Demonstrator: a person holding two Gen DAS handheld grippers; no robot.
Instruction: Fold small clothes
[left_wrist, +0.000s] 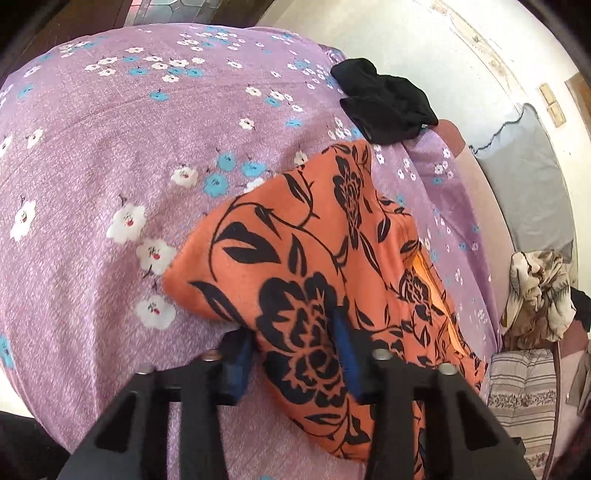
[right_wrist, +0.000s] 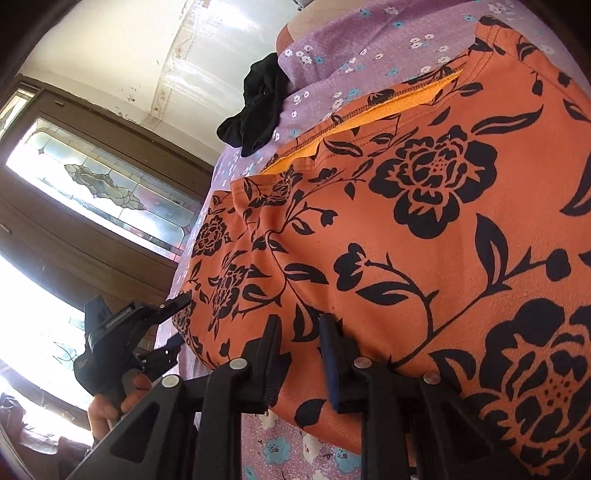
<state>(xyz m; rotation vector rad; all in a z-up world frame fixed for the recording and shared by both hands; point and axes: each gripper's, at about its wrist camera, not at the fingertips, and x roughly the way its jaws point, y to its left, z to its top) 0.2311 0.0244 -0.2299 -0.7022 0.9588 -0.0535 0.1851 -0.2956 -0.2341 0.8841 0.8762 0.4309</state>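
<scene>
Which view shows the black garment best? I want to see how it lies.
The left wrist view: the black garment lies crumpled on the purple bedsheet, unobstructed. The right wrist view shows it smaller, hanging at the sheet's edge.

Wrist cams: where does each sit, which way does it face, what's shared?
Left wrist: on the left claw, angled down at the purple floral sheet; claw pinches the orange garment.
Right wrist: on the right claw, low along the garment toward a window; left claw and a hand show.
Shared: garment, sheet, black cloth.
</scene>
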